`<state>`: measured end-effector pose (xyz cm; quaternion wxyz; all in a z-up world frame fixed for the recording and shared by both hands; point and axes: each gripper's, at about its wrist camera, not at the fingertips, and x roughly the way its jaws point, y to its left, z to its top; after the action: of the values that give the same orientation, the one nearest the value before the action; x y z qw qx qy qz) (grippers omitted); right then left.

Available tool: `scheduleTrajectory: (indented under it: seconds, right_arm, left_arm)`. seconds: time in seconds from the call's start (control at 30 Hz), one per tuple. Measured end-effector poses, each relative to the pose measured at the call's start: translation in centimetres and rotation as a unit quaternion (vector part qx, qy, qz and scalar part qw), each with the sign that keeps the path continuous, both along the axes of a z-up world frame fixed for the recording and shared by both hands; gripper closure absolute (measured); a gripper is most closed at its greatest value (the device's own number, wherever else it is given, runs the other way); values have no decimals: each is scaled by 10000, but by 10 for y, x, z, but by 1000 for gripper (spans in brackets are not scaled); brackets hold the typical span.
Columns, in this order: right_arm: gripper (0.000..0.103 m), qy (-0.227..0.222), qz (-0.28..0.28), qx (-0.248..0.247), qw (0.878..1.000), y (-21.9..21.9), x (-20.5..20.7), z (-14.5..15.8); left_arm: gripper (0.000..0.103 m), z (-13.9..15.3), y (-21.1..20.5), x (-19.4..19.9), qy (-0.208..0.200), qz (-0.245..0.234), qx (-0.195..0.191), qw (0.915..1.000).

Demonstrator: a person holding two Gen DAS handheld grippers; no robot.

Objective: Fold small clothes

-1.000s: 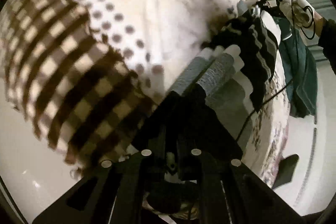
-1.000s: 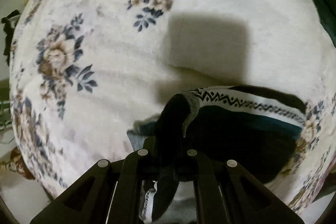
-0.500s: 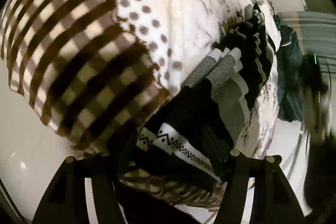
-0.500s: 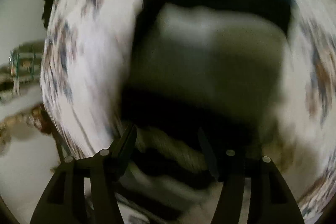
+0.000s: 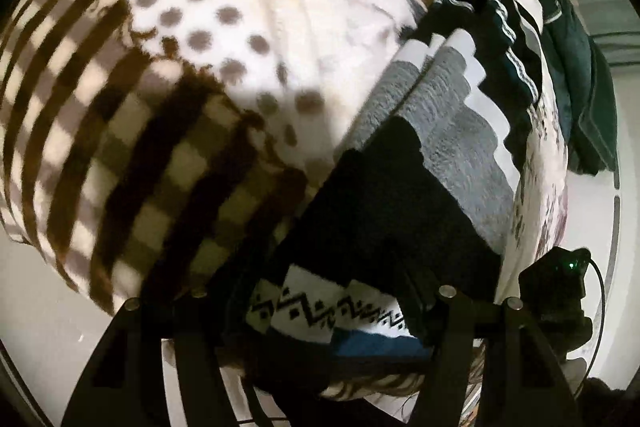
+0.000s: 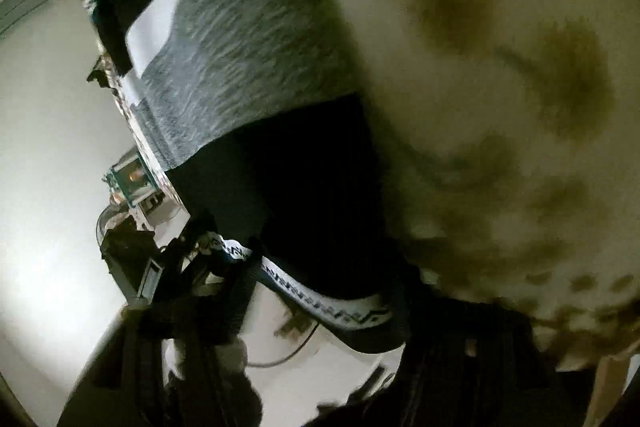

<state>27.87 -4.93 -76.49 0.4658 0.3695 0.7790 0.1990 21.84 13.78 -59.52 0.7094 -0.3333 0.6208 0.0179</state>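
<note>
Black knit fabric with a white zigzag-patterned band (image 5: 320, 311) lies at the near edge of a bed, on a cream blanket (image 5: 280, 7) printed with brown dots and checks. The left gripper (image 5: 316, 319) stands spread above it, one finger on each side of the patterned band, pads not pressing. Just beyond, a folded grey garment (image 5: 452, 131) and dark striped pieces (image 5: 500, 39) sit in a row. The right gripper (image 6: 400, 367), blurred, is closing; whether cloth lies between its fingers cannot be told. A teal garment (image 5: 580, 99) hangs past the bed.
</note>
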Motion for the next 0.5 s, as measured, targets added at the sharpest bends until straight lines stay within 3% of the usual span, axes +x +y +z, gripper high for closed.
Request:
scheduleTrajectory:
  seconds: [0.17,0.23,0.3,0.43,0.5]
  right_arm:
    - [89,-142,325,-658,9972,-10,-16,3]
    - [66,-72,510,-856,9950,-14,-11,12]
    - [57,32,650,-990,9930,-19,3,26]
    - [55,-685,566,-1291,9876,-23,70,85]
    - [46,-1039,426,-1386,9840,-16,120,114]
  left_arm:
    - [42,19,-7,-12,18,-275,209,9994]
    - [42,32,-6,-12,-38,-408,378,9984]
    - [42,43,-5,-8,-193,-533,479,9972]
    - [42,44,-8,12,-315,-775,438,9955]
    - [42,36,-11,20,-278,-905,435,9946]
